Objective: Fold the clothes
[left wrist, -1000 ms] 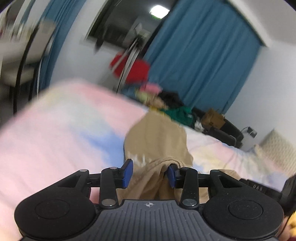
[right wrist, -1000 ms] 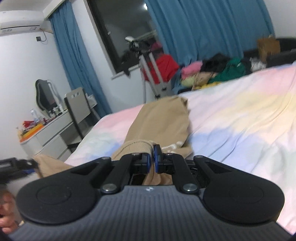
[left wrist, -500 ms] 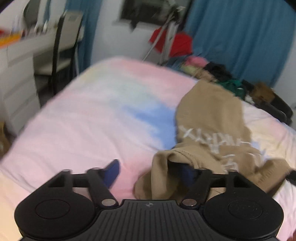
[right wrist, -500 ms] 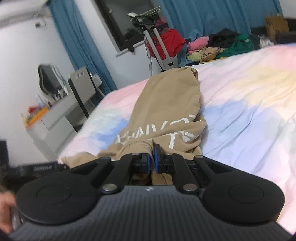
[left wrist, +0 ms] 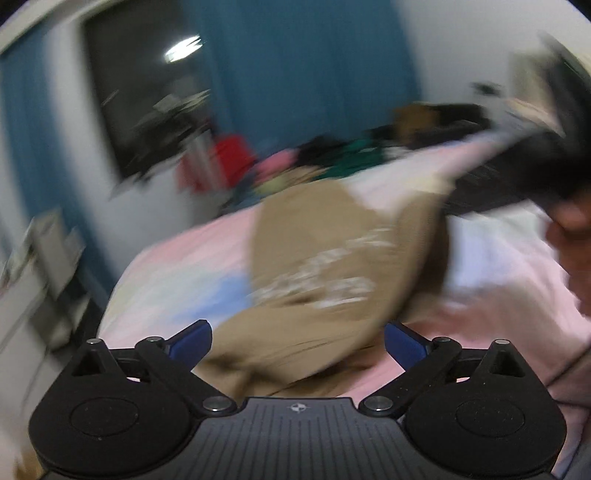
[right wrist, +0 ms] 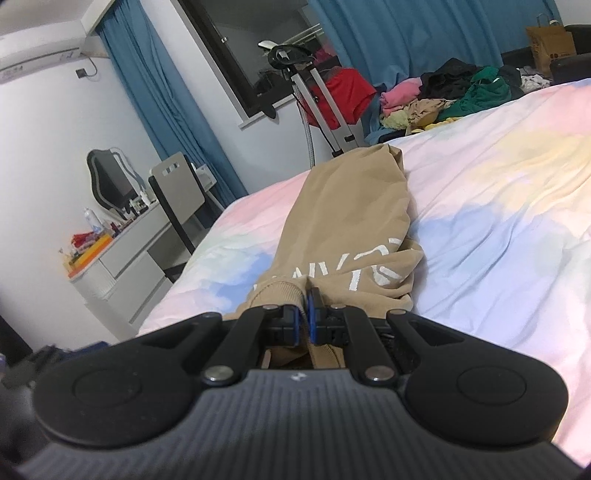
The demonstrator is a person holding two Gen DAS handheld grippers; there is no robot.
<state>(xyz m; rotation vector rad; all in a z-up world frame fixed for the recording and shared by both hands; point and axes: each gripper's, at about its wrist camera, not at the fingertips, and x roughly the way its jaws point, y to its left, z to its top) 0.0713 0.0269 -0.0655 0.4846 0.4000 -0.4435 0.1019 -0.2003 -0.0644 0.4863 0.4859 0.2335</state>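
Item: one tan garment, soft knit, part-way through folding on a bed.

Left tongs (left wrist: 297,341): released. Blue pads (left wrist: 188,341) stood wide apart with the tan garment (left wrist: 332,258) lying between and beyond them, ungripped. A second before, these pads were set close about a fold of the same cloth; half a second before, they were already parting. The left view was heavily smeared, so the tongs were judged to be in fast motion.

Right tongs (right wrist: 303,319): clenched on a ribbed hem or cuff of the garment, the cloth pinched between the blue pads, as in both earlier views. The right gripper body appeared as a dark blur at the upper right of the left view.

Meaning for the task: one corner had been let go while the other was kept, which suggested a fold just laid or a re-grip coming. The fold was not yet finished; the cloth lay bunched near the tongs.

Garment: matte, limp, thick jersey, white block lettering (right wrist: 373,266) across it, the far end lying long and flat on the bed toward its far edge.

Bedsheet (right wrist: 498,221): smooth pastel cotton, pink, blue and yellow patches, faintly creased.

Beyond: heap of mixed clothes (right wrist: 443,96), metal stand (right wrist: 321,92), blue curtains (right wrist: 424,33), grey worktop (right wrist: 122,247) with a chair.
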